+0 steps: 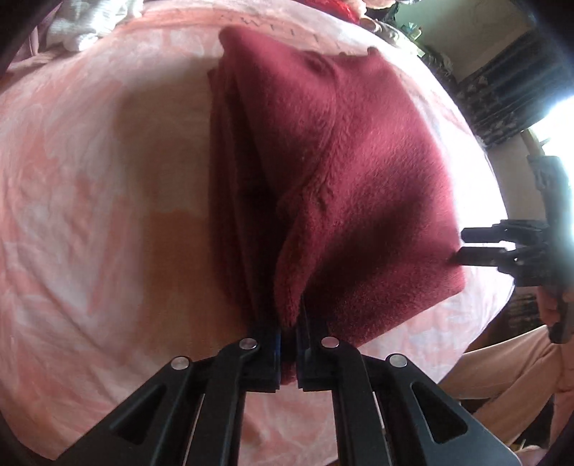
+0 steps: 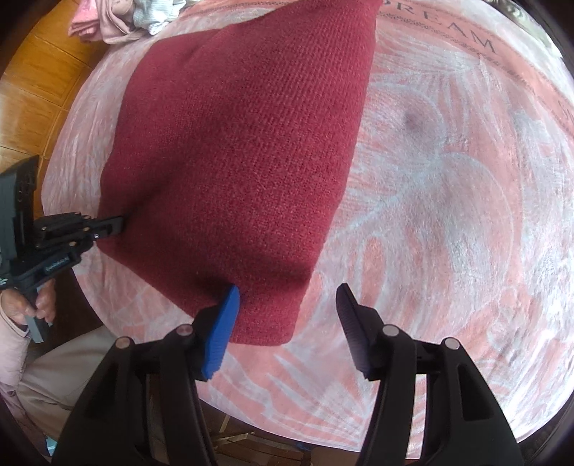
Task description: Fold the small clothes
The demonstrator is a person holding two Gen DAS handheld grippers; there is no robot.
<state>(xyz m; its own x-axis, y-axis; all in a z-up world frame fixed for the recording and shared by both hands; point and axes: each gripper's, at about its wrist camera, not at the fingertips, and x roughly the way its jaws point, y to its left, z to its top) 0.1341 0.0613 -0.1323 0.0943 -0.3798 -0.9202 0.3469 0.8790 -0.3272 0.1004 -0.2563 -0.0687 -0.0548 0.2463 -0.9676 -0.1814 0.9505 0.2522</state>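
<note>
A dark red knitted garment (image 1: 358, 179) lies folded on a pink patterned blanket (image 1: 89, 179). My left gripper (image 1: 288, 344) is shut on the garment's near edge, with fabric bunched between the fingers. In the right wrist view the same garment (image 2: 233, 161) spreads flat, and the left gripper (image 2: 120, 224) pinches its left edge. My right gripper (image 2: 287, 322) is open over the garment's near corner, its blue pad (image 2: 222, 333) touching the cloth. The right gripper also shows at the right edge of the left wrist view (image 1: 466, 245).
A pile of pale pink and white clothes (image 2: 118, 18) lies at the blanket's far left corner, also in the left wrist view (image 1: 82, 25). Wooden floor (image 2: 32, 89) lies beyond the blanket's left edge. The blanket (image 2: 448, 179) stretches bare to the right of the garment.
</note>
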